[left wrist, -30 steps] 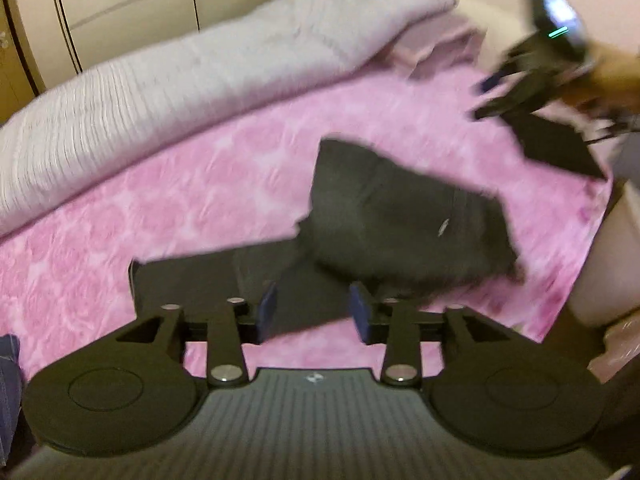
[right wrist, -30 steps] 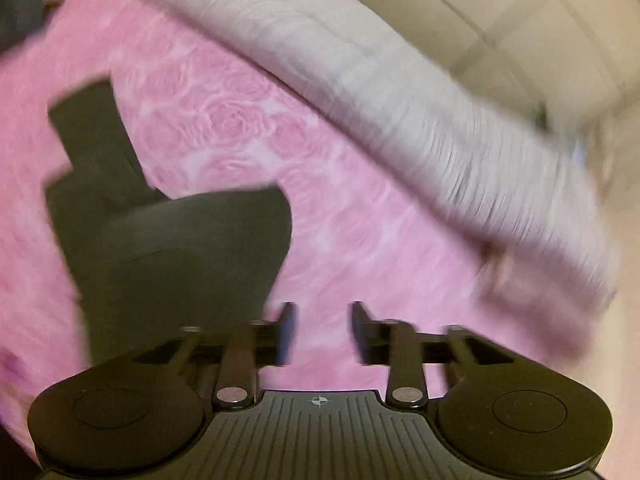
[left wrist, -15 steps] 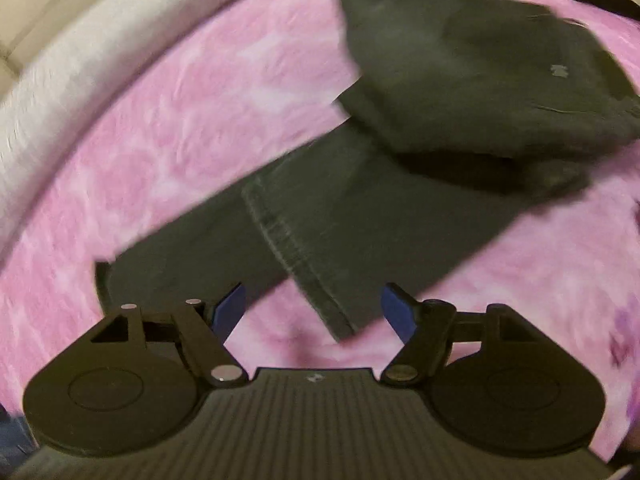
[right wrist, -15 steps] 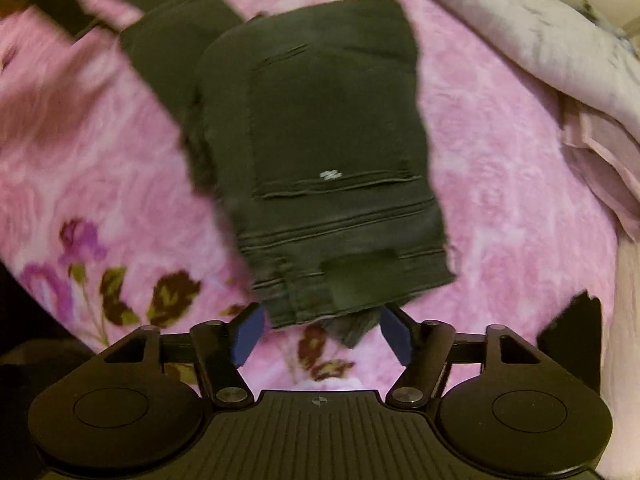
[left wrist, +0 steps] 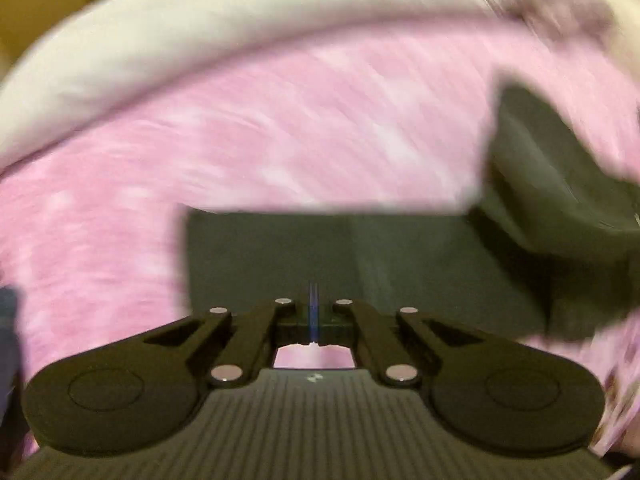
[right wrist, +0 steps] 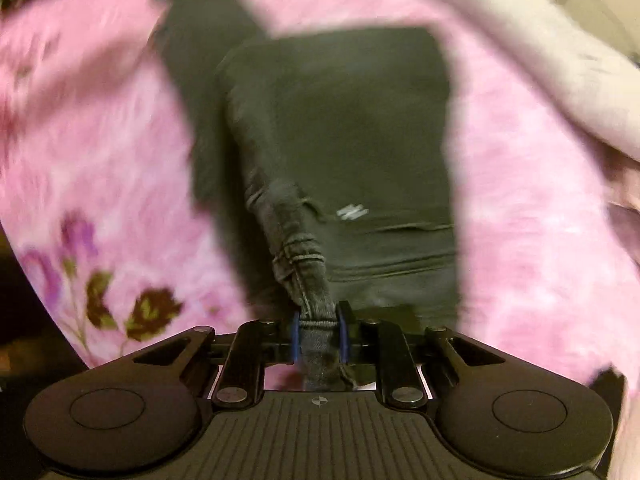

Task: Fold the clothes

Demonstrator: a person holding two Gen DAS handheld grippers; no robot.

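Note:
Dark grey jeans (right wrist: 340, 120) lie partly folded on a pink floral blanket (right wrist: 540, 200). In the right wrist view the back pocket and waistband face me, and my right gripper (right wrist: 319, 336) is shut on a bunched fold of the waistband. In the left wrist view a flat trouser leg (left wrist: 320, 256) stretches across the blanket toward the folded bulk (left wrist: 552, 184) at the right. My left gripper (left wrist: 313, 314) is shut, its blue pads pressed together on the near edge of that leg. The view is blurred by motion.
A rolled pale grey quilt (left wrist: 200, 40) runs along the far side of the blanket, also showing as the quilt (right wrist: 540, 60) at upper right. Dark flower prints (right wrist: 152, 312) mark the blanket's near left edge.
Both grippers were open half a second ago. Each has dropped down to the jeans and shut, the left on the leg's edge, the right on the waistband.

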